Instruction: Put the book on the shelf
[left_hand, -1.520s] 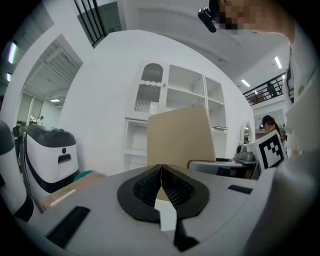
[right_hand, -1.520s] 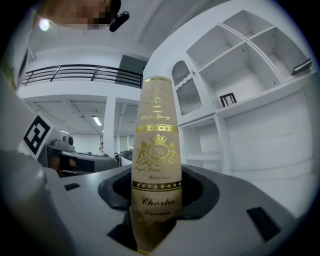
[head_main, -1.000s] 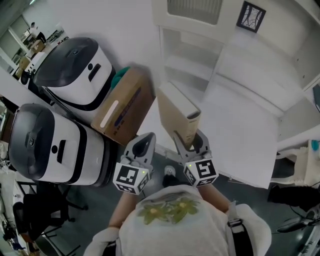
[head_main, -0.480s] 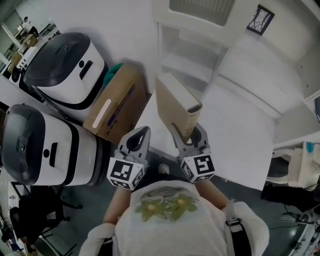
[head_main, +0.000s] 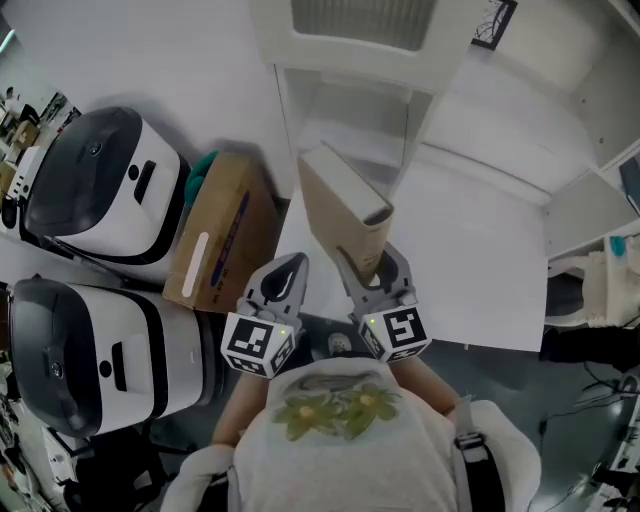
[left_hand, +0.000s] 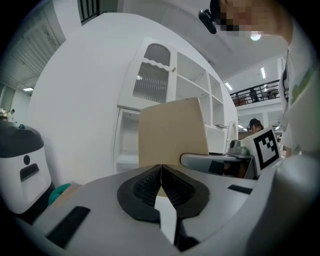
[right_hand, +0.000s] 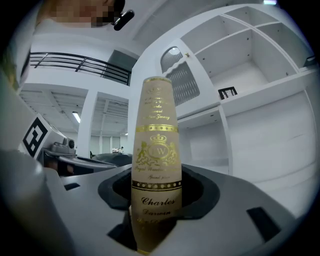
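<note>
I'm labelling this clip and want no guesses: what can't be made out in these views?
- Lower end of the book: right gripper view, sunk between the pads of the right gripper; the lowest spine print is too dark.
- teal thing: head view, mostly behind the cardboard box.
- framed picture: head view, cut by the top edge, too small.
- shelf bays: left gripper view, partly behind the book.

Tan book (right_hand: 152, 165) (gold print), white shelf (head_main: 345, 125), brown box (head_main: 215, 240), seemingly purple-printed.
</note>
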